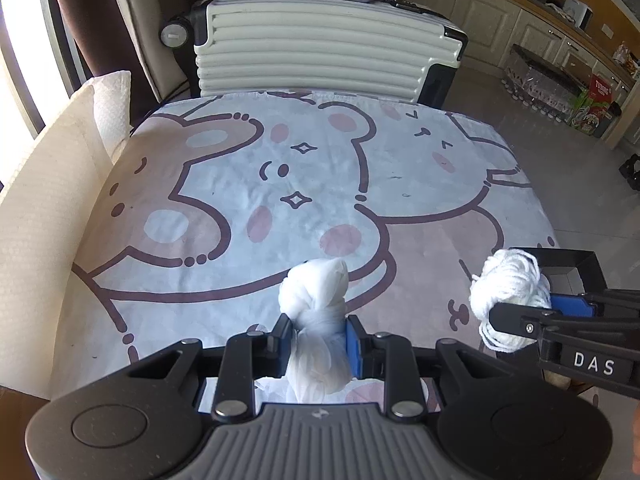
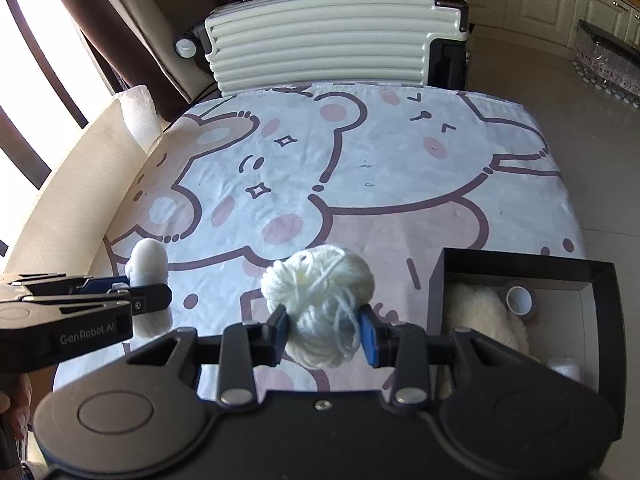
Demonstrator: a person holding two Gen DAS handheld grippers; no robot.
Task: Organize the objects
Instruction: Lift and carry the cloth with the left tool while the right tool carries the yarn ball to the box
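Observation:
My left gripper (image 1: 316, 338) is shut on a knotted white sheer cloth bundle (image 1: 316, 292), held above the cartoon-bear tablecloth (image 1: 240, 184). It also shows in the right wrist view (image 2: 149, 266) at the left. My right gripper (image 2: 324, 326) is shut on a ball of white yarn (image 2: 320, 288), held above the cloth just left of a black open box (image 2: 604, 280). The yarn also shows in the left wrist view (image 1: 508, 288) in front of the box (image 1: 576, 258). The box holds a cream fluffy item (image 2: 480, 312) and a roll of tape (image 2: 520, 300).
A cream ribbed suitcase (image 1: 320, 40) stands beyond the table's far edge. White paper towel sheets (image 1: 52, 184) lie along the left side. Cabinets and packaged goods (image 1: 596, 104) line the floor at the right.

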